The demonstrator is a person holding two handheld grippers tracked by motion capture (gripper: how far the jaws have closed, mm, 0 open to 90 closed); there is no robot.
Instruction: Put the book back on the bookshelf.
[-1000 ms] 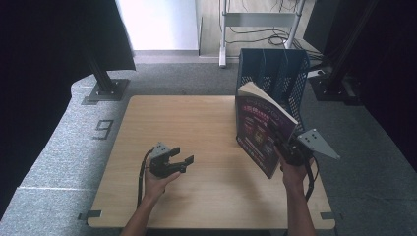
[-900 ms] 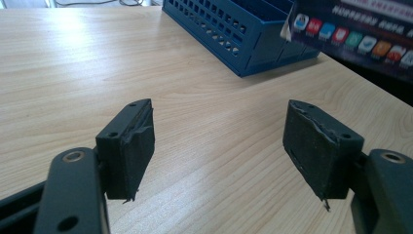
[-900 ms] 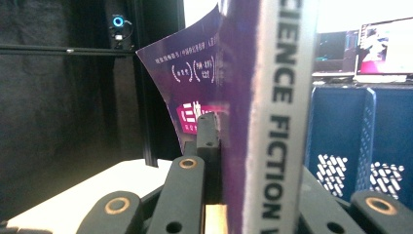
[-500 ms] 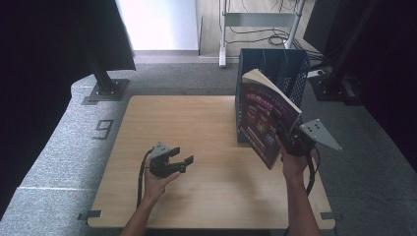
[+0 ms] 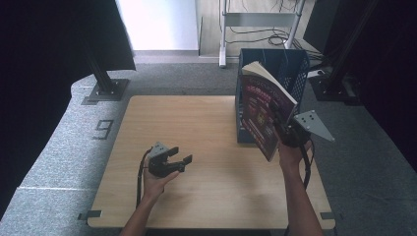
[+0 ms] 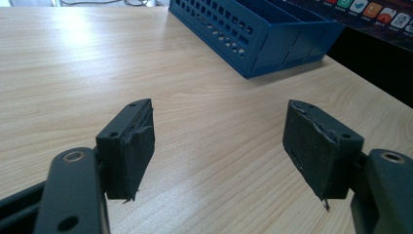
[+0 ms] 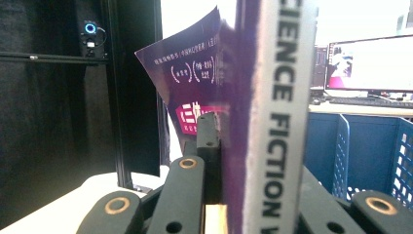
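Above the table edge, book [image 5: 263,110] upright, spine vertical

Grey carpet floor [image 5: 59,142] surrounds the wooden table [image 5: 206,128]; black curtains [image 5: 44,59] hang left.

Purple book [image 5: 260,115] with white spine, blue perforated crate [image 5: 285,69], pale wood table [image 5: 196,128].

Book [image 5: 263,110] higher, nearer blue rack [image 5: 290,66].
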